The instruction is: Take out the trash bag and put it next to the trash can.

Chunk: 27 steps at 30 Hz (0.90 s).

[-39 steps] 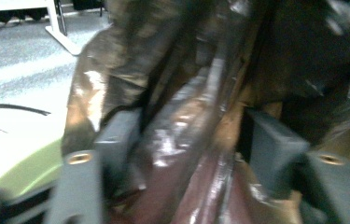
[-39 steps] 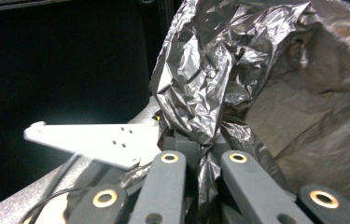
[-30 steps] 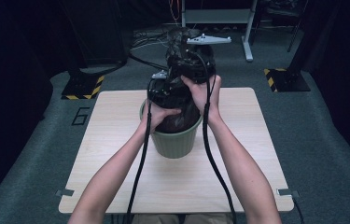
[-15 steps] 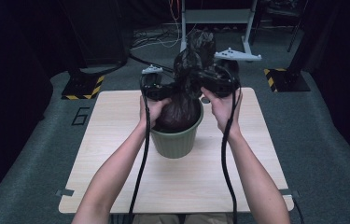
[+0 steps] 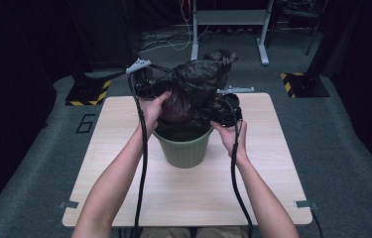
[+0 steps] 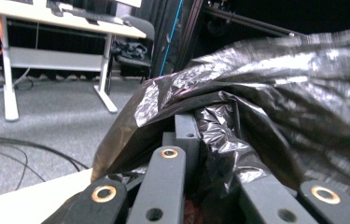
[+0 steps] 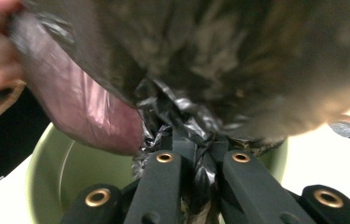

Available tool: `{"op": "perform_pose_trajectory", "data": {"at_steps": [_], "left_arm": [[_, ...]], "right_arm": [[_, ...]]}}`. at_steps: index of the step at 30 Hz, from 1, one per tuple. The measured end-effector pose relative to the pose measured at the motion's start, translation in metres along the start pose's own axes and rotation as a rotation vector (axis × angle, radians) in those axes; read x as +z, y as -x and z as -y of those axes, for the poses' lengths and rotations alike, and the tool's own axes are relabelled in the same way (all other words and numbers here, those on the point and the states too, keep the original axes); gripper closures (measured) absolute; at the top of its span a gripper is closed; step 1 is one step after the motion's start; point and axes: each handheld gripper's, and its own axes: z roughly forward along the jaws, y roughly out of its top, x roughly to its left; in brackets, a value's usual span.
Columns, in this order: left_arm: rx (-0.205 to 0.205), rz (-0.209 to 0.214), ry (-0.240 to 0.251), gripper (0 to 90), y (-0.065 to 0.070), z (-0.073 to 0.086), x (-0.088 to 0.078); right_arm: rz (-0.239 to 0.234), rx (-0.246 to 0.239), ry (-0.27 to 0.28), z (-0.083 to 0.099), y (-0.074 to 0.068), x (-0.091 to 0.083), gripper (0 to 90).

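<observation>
Pinching black bag [image 7: 200, 140] in right claw [image 7: 199, 154].

A green bin [image 5: 182, 148] stands near the middle of a light wooden table [image 5: 124, 198], and a black plastic bag [image 5: 196, 82] is bunched up above its opening. The left gripper [image 5: 159, 89] is at the left side of the bag and the right gripper [image 5: 221, 110] at the right side, lower and close to the bin's rim, and both are pinched on the plastic. Two black cables [image 5: 141, 163] run down along the person's forearms to the bottom edge.
</observation>
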Motion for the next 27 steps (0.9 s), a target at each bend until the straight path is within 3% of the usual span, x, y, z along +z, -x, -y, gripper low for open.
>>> {"op": "perform_pose_trajectory", "data": {"at_steps": [1,2,5,8,9,10,13,16,21,27], "left_arm": [[0.006,-0.009,0.006,90.0,0.001,-0.006,-0.002],[0.006,-0.009,0.006,90.0,0.001,-0.006,-0.002],[0.009,-0.025,0.017,90.0,-0.002,-0.012,-0.005],[0.005,-0.049,0.041,90.0,-0.007,-0.02,-0.011],[0.005,-0.049,0.041,90.0,-0.007,-0.02,-0.011],[0.009,-0.051,0.049,90.0,-0.008,-0.022,-0.013],[0.012,-0.059,0.067,90.0,-0.009,-0.028,-0.018],[0.009,-0.068,0.086,90.0,-0.011,-0.033,-0.023],[0.023,-0.09,0.108,90.0,-0.014,-0.042,-0.034],[0.037,-0.114,0.129,89.9,-0.018,-0.051,-0.047]], "right_arm": [[-0.012,-0.014,-0.014,-0.002,-0.006,0.011,82.3],[-0.012,-0.014,-0.014,-0.002,-0.006,0.011,82.3],[-0.03,-0.046,-0.018,-0.002,-0.014,0.01,63.5],[-0.03,-0.063,0.007,-0.001,-0.014,-0.006,43.0],[-0.03,-0.063,0.007,-0.001,-0.014,-0.006,43.0],[-0.024,-0.074,0.019,-0.001,-0.015,-0.017,32.7],[-0.036,-0.083,0.052,0.001,-0.013,-0.036,23.3],[-0.049,-0.079,0.069,0.004,-0.01,-0.048,17.0],[-0.052,-0.077,0.089,0.012,-0.001,-0.061,14.4],[-0.006,-0.079,0.065,0.028,0.01,-0.066,13.9]]}}
